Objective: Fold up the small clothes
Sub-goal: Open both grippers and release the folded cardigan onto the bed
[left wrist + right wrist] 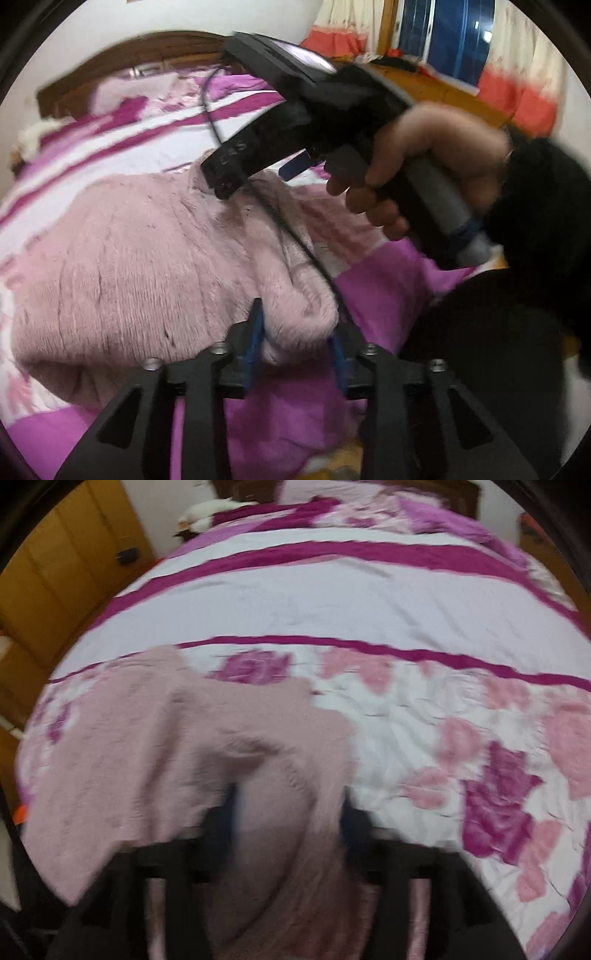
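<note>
A fuzzy pink knit sweater (147, 254) lies on the bed. In the left wrist view my left gripper (295, 332) has its blue-padded fingers (255, 332) set apart around a rolled edge of the sweater. The right gripper (255, 162), held in a hand in a black sleeve, hovers over the sweater's far edge. In the blurred right wrist view the sweater (155, 738) drapes between and over the right gripper's (291, 805) spread fingers; whether they pinch it is unclear.
The bed has a white, pink and magenta floral cover (406, 602). A wooden headboard (122, 59) stands behind. Wooden furniture (62, 565) is left of the bed. A window with orange-and-white curtains (517, 85) is at the far right. A black cable (295, 236) crosses the sweater.
</note>
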`<state>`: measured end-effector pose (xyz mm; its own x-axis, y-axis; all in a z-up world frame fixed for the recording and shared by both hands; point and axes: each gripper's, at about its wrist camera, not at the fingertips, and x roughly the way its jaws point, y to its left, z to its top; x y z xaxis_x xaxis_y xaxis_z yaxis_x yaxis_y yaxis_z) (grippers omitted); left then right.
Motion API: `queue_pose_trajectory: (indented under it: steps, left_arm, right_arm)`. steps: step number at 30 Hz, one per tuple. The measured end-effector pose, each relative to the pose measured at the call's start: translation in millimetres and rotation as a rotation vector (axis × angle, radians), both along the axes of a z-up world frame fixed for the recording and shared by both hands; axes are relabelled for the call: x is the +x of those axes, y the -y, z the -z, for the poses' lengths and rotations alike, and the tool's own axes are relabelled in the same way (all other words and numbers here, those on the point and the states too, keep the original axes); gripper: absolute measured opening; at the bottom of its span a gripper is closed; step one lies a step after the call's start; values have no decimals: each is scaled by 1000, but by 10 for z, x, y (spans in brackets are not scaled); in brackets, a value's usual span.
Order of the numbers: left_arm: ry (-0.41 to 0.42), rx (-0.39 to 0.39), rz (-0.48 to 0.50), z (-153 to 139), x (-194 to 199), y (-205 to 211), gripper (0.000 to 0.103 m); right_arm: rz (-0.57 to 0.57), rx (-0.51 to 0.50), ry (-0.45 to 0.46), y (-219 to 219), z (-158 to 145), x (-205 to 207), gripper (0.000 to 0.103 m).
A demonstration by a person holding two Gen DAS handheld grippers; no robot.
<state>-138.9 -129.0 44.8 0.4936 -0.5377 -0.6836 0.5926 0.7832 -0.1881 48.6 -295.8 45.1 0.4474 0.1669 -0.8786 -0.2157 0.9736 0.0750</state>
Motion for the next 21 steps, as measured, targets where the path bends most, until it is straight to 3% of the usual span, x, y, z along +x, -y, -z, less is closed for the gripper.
queue_pose_trajectory:
  steps: [3, 6, 10, 14, 17, 20, 21]
  left_arm:
    - [-83, -128, 22, -67, -50, -308, 25]
    - [-85, -169, -18, -55, -173, -650, 26]
    - [-3, -131, -189, -8, -268, -1170, 26]
    - [120, -106, -423, -46, -214, -1561, 29]
    - [111, -195, -540, 14, -112, -1849, 38]
    - [52, -261, -554, 145, 20, -1998, 39]
    - [35, -279, -544, 195, 26, -2019, 39]
  right_arm:
    - [46, -8, 16, 156, -57, -58, 85]
    - [109, -10, 48, 332, -148, -150, 85]
    - [166, -76, 149, 408, -339, -348, 85]
    - [214, -135, 257, 349, -554, -504, 85]
    - [223, -40, 315, 232, -695, -652, 85]
    - [199, 113, 301, 4, -622, -841, 84]
    - [184, 152, 288, -56, -569, -876, 79]
